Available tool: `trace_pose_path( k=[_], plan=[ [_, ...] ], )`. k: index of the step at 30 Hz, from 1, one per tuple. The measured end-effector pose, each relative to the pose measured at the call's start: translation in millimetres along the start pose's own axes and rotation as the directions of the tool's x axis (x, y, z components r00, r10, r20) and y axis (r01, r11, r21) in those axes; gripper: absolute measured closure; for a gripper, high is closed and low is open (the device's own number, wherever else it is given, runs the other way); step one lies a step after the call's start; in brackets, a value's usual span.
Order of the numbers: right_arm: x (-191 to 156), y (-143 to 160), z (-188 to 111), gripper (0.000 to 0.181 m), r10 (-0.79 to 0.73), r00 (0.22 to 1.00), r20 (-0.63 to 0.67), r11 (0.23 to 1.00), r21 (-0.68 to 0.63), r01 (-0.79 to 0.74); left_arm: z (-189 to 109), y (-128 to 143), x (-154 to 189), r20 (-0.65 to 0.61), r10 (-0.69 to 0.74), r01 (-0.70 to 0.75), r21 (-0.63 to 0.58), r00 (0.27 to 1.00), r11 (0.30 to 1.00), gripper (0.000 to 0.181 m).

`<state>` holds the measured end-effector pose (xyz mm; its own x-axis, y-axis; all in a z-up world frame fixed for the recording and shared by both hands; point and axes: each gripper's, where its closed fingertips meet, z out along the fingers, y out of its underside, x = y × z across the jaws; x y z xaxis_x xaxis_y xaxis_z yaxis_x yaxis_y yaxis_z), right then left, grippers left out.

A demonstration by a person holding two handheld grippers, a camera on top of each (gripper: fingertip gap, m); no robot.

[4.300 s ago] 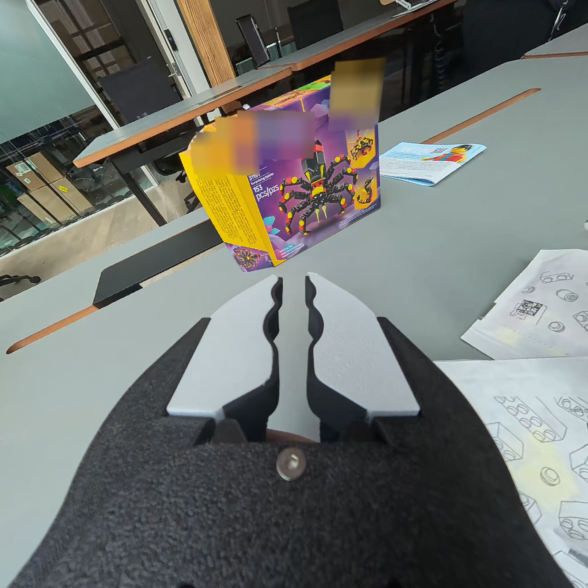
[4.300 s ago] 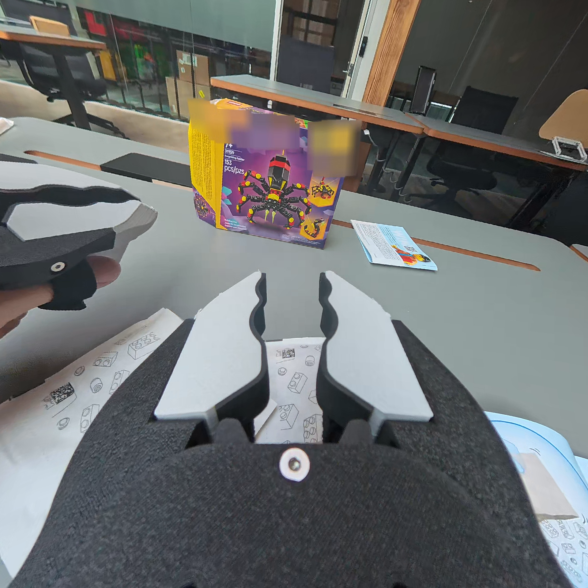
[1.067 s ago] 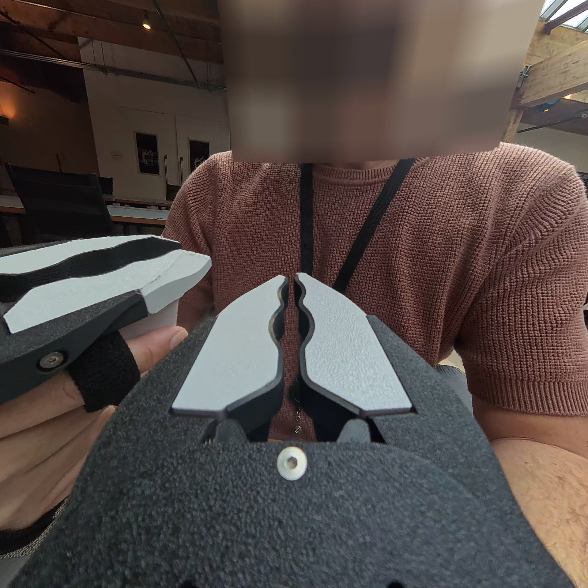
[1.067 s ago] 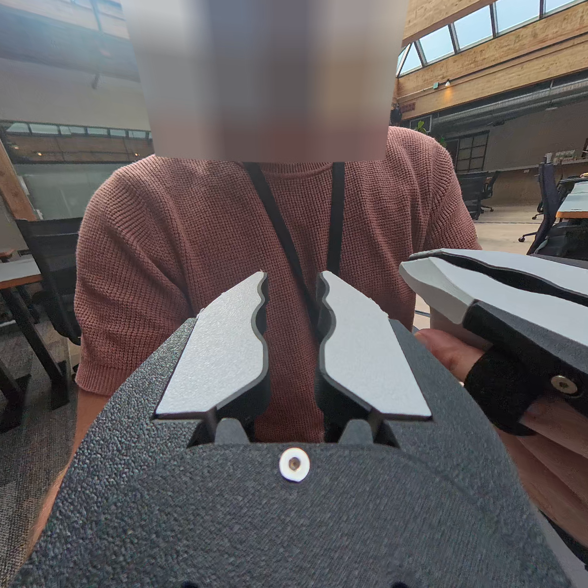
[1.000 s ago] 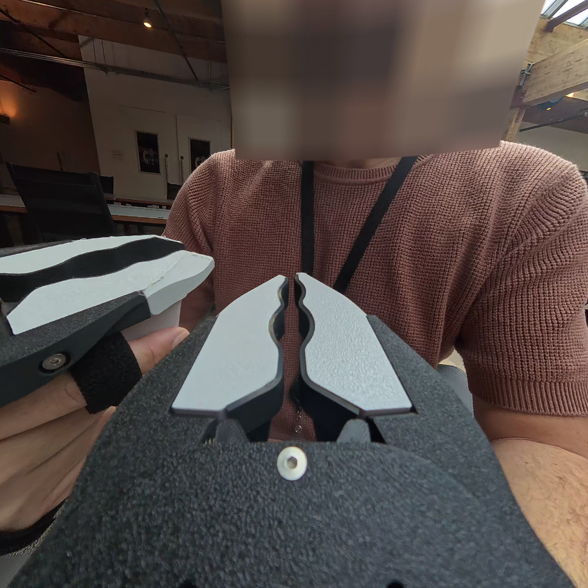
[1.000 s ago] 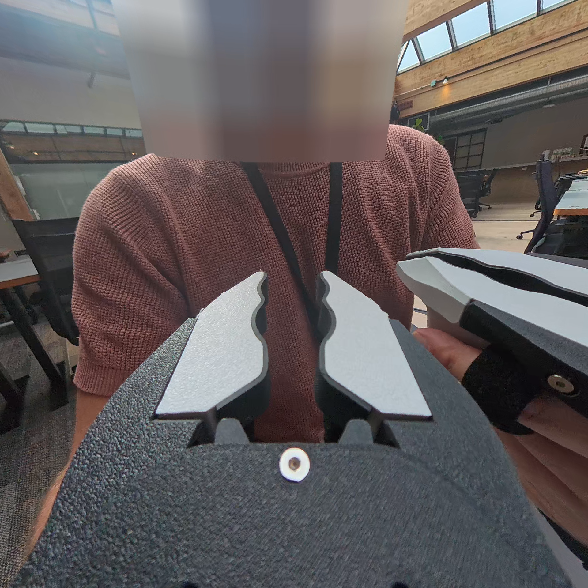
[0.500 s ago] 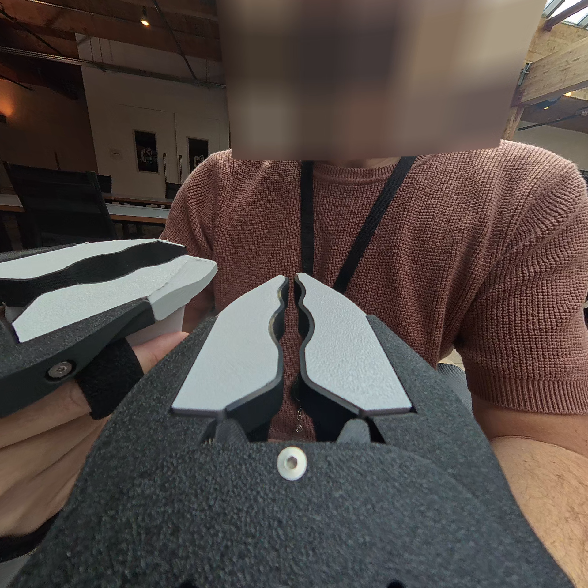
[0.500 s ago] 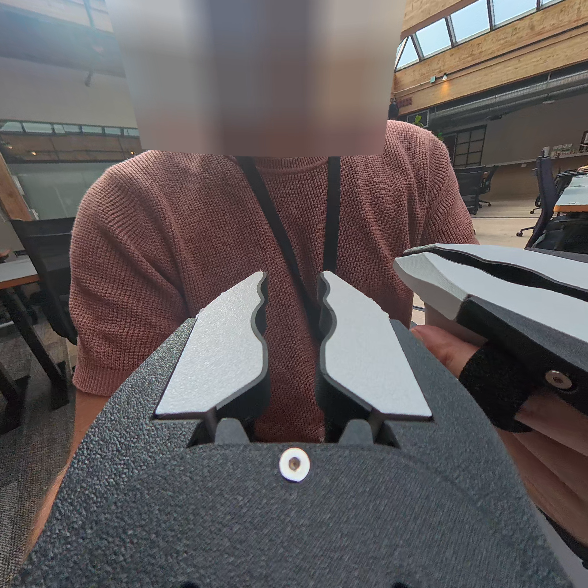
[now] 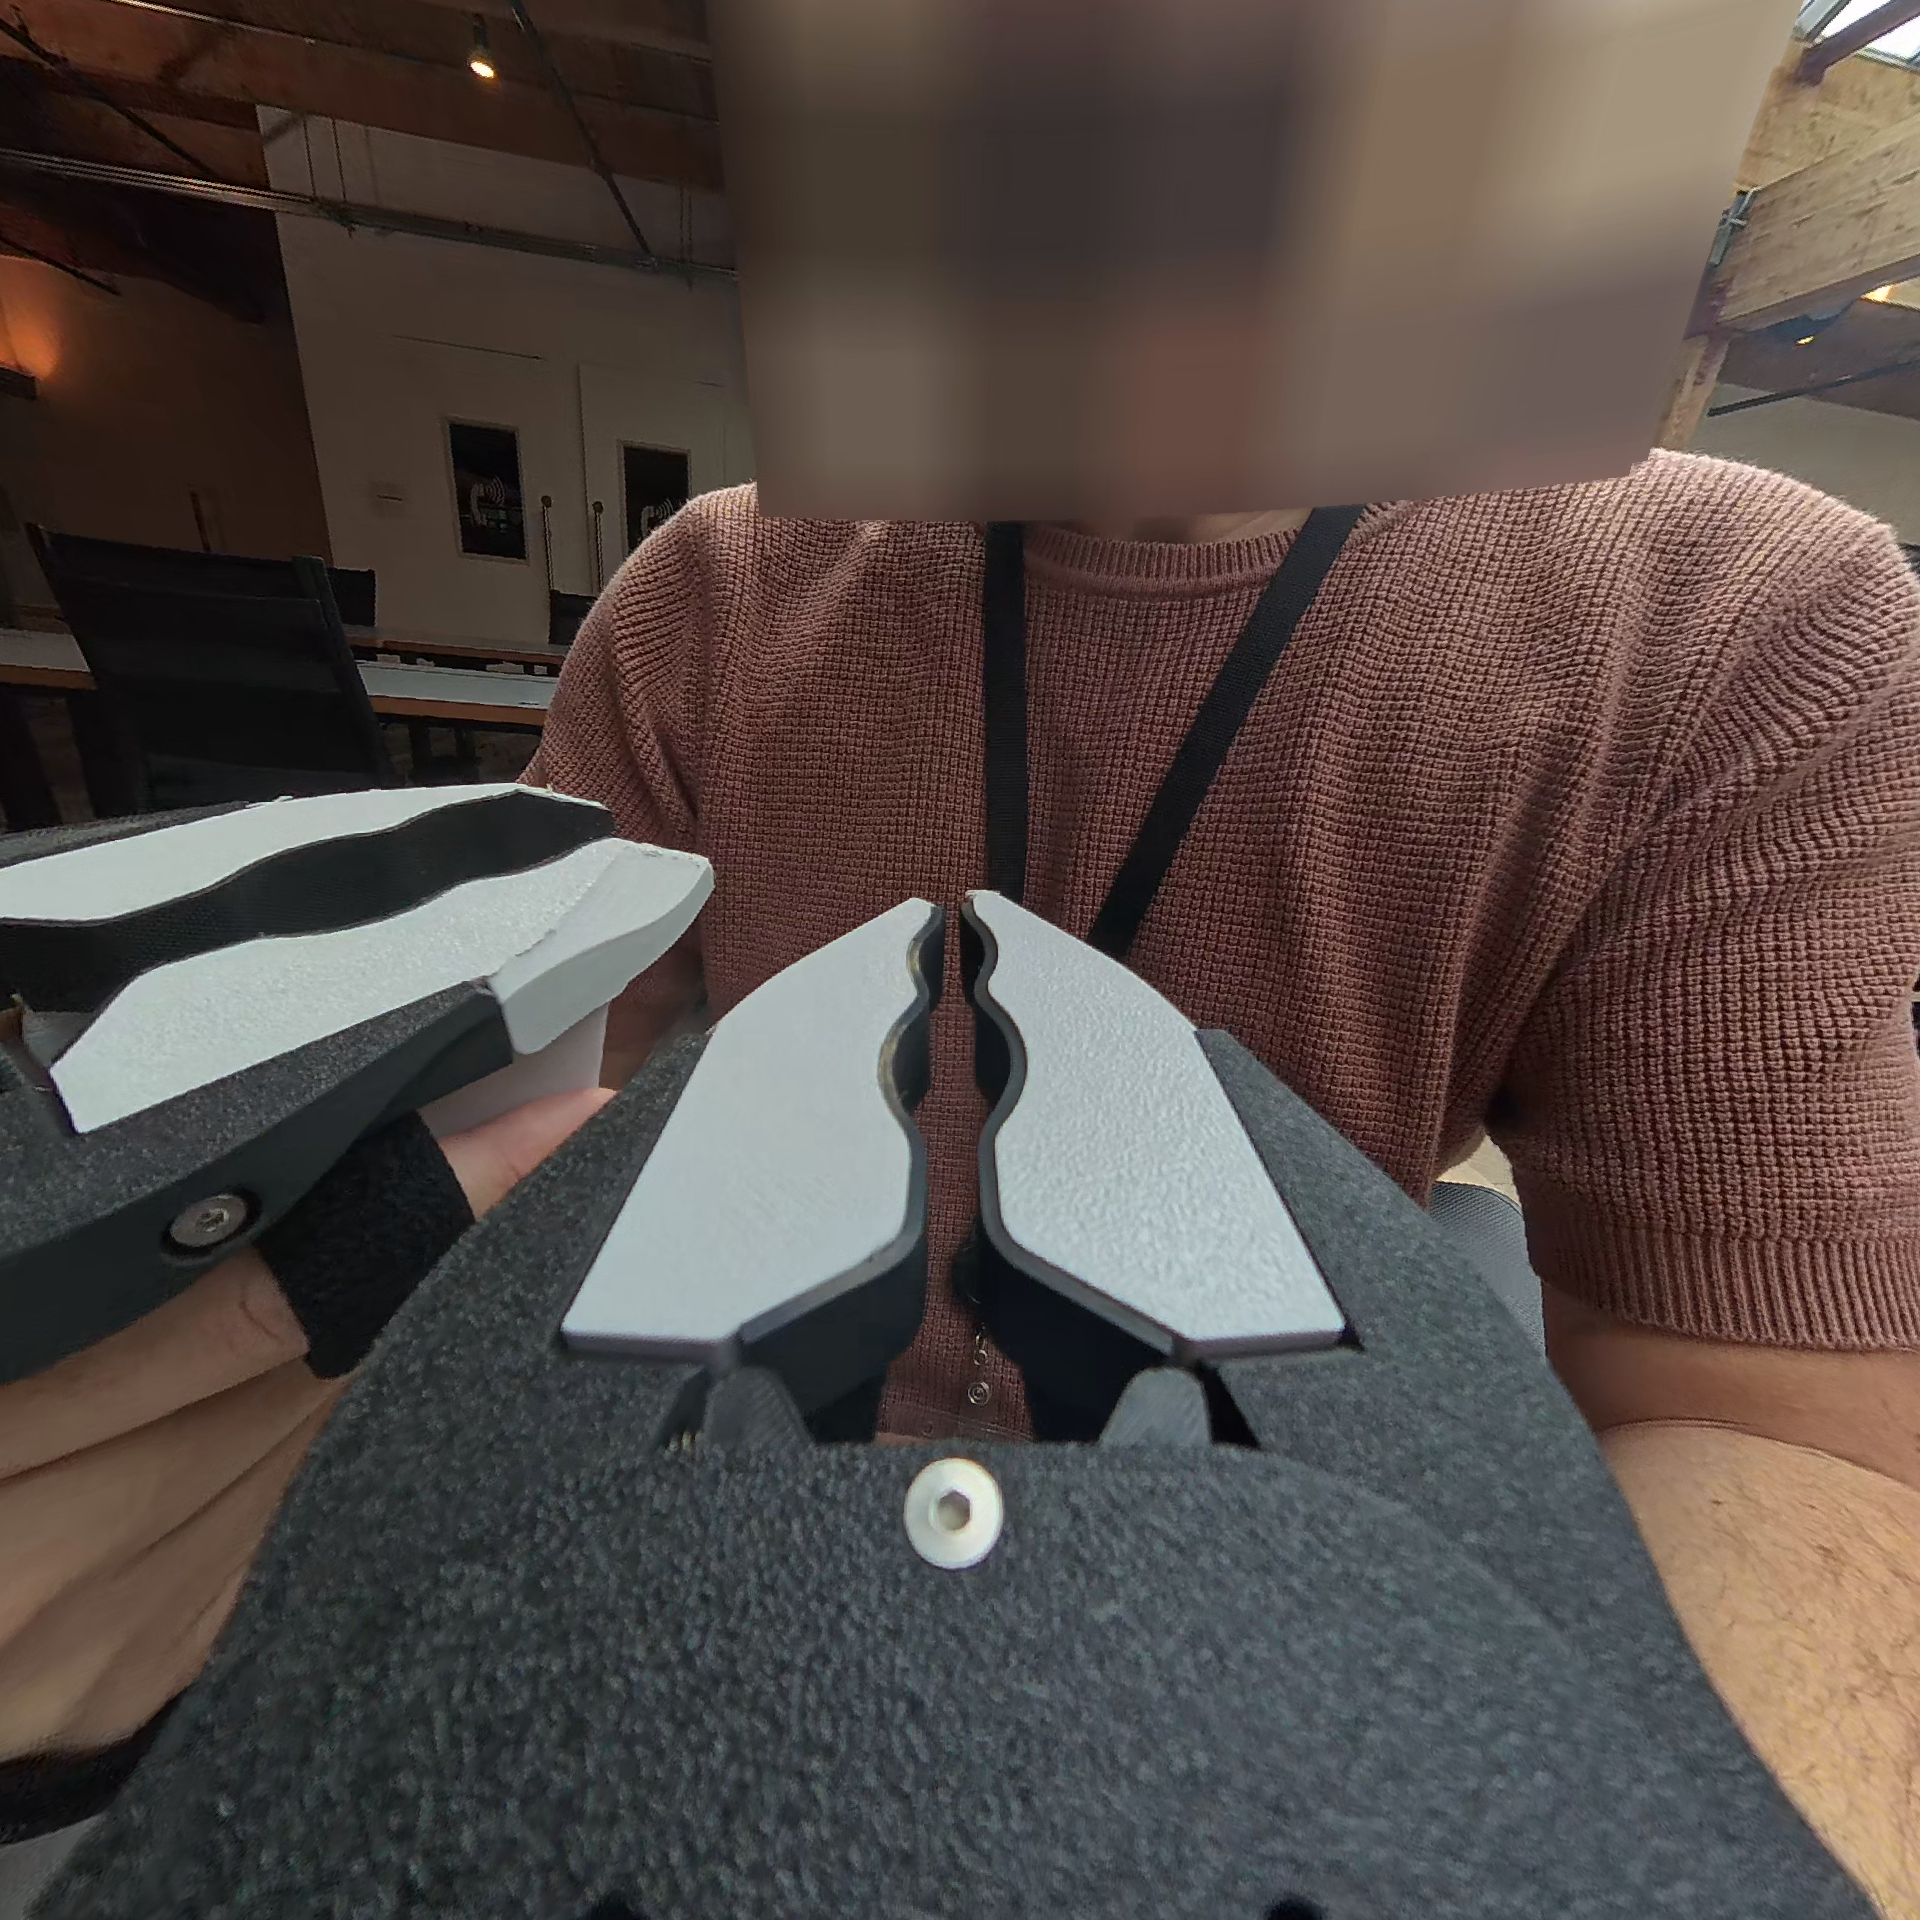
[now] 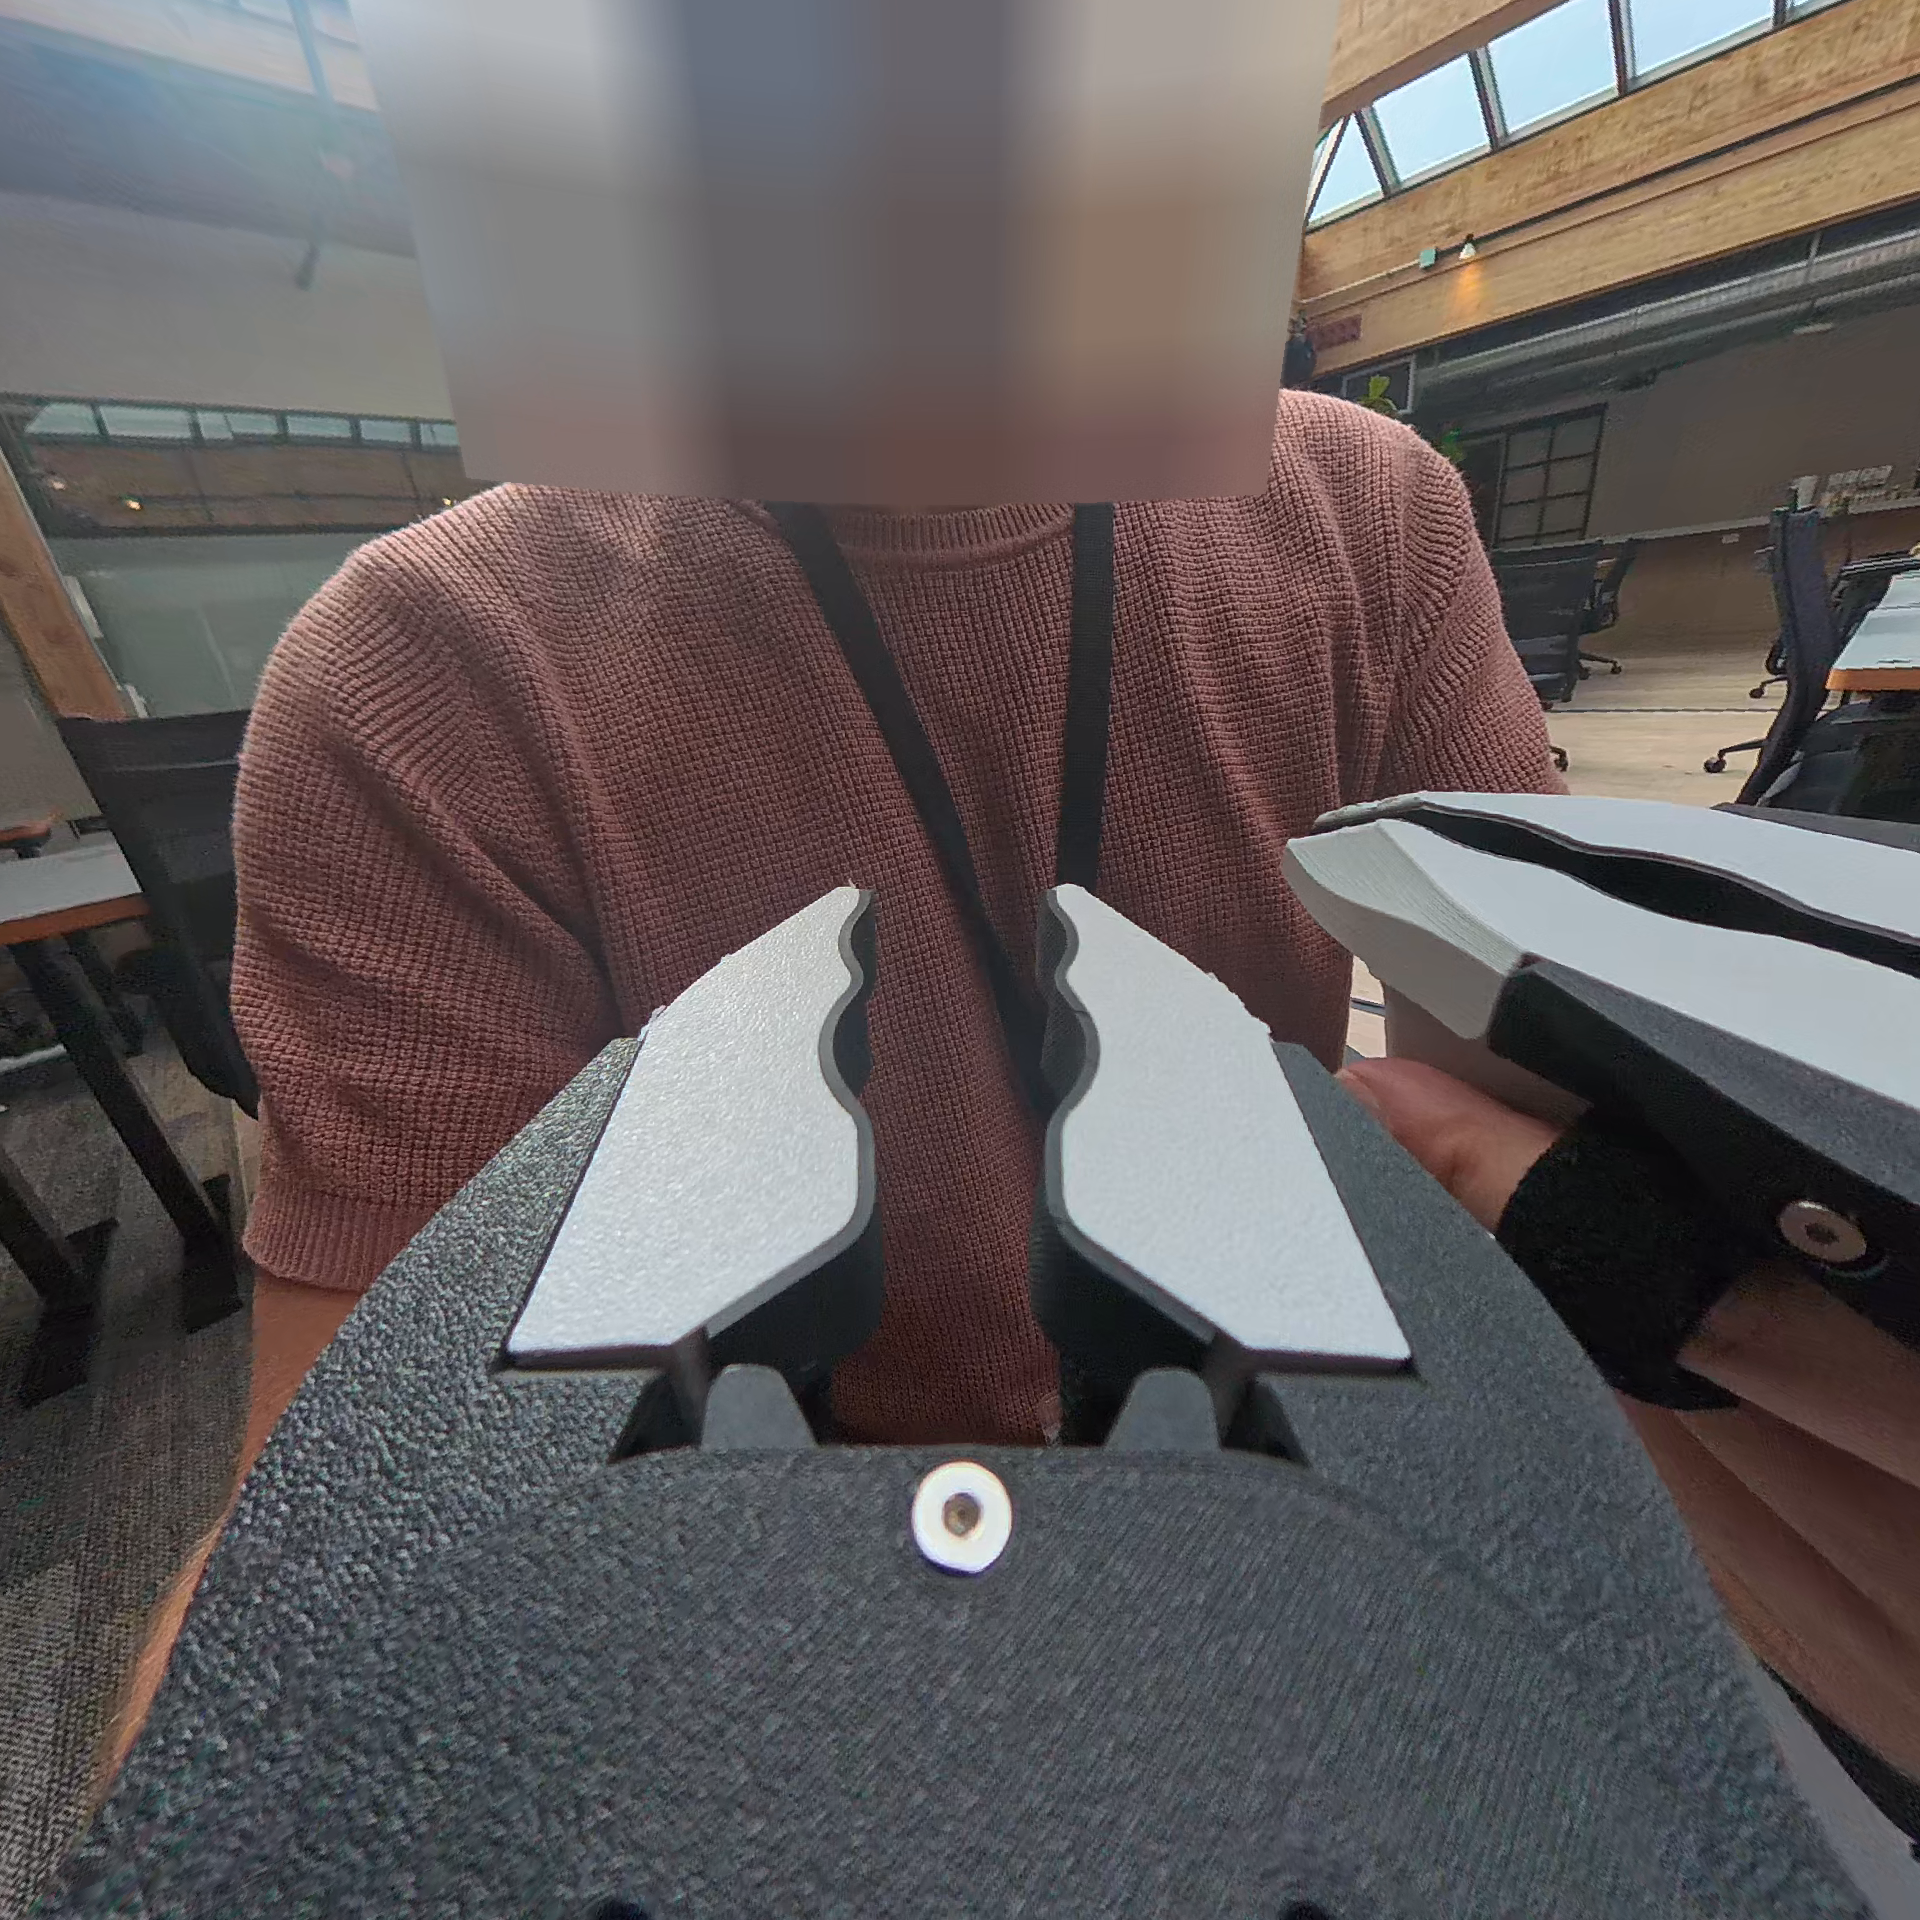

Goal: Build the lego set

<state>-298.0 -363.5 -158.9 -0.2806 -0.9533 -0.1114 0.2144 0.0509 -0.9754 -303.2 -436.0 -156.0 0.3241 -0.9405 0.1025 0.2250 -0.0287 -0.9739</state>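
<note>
No lego parts, box or table show in either view. Both grippers are raised and point at a person's chest. My left gripper (image 9: 951,909) is shut and empty, its tips almost touching. My right gripper (image 10: 956,899) is open by a small gap and empty. The right gripper also shows side-on at the left of the left wrist view (image 9: 655,847), held by a hand (image 9: 125,1507). The left gripper shows at the right of the right wrist view (image 10: 1314,836), with a hand (image 10: 1455,1132) under it.
A person in a reddish-brown knitted top (image 9: 1351,831) with a black lanyard (image 10: 894,727) fills the middle of both views, close to the fingertips. Behind stand a black chair (image 9: 208,644), a desk (image 10: 62,883) and office chairs (image 10: 1797,644).
About four seconds ago both grippers faced the table with the lego box and paper sheets; now they face the person. The left gripper's jaws have closed. Over the last second almost nothing moved.
</note>
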Motion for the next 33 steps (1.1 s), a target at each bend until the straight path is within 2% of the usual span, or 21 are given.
trace_pose_path(
  k=[10, 16, 19, 21, 25, 29, 33],
  plan=[
    [9, 0, -2, 0.152, 0.011, 1.0, 0.018, 1.0, -0.004, -0.011, -7, 0, 10, 0.054, 0.009, -0.008, -0.011, 0.998, 1.0, 0.179],
    [29, 1, -12, 0.152, 0.035, 0.999, -0.008, 0.999, 0.004, -0.035, -27, -1, 23, 0.189, 0.016, -0.015, -0.007, 0.982, 1.0, 0.179],
    [53, -2, -29, 0.155, 0.039, 0.988, -0.148, 0.999, 0.041, -0.034, -47, -5, 25, 0.324, 0.036, -0.039, 0.002, 0.945, 0.999, 0.18],
    [55, -7, -39, 0.156, 0.056, 0.989, -0.139, 0.995, 0.094, -0.043, -60, -9, 33, 0.359, 0.041, -0.054, 0.026, 0.932, 0.998, 0.181],
    [57, -5, -39, 0.156, 0.072, 0.992, -0.106, 0.995, 0.075, -0.064, -73, -10, 42, 0.365, 0.03, -0.054, 0.055, 0.931, 0.997, 0.181],
    [60, -1, -29, 0.154, 0.082, 0.993, -0.085, 0.997, 0.015, -0.081, -73, -8, 43, 0.347, 0.026, -0.043, 0.041, 0.937, 0.998, 0.18],
    [63, -2, -28, 0.153, 0.082, 0.994, -0.079, 0.997, 0.009, -0.081, -70, -8, 43, 0.337, 0.028, -0.041, 0.032, 0.941, 0.999, 0.18]
  ],
)
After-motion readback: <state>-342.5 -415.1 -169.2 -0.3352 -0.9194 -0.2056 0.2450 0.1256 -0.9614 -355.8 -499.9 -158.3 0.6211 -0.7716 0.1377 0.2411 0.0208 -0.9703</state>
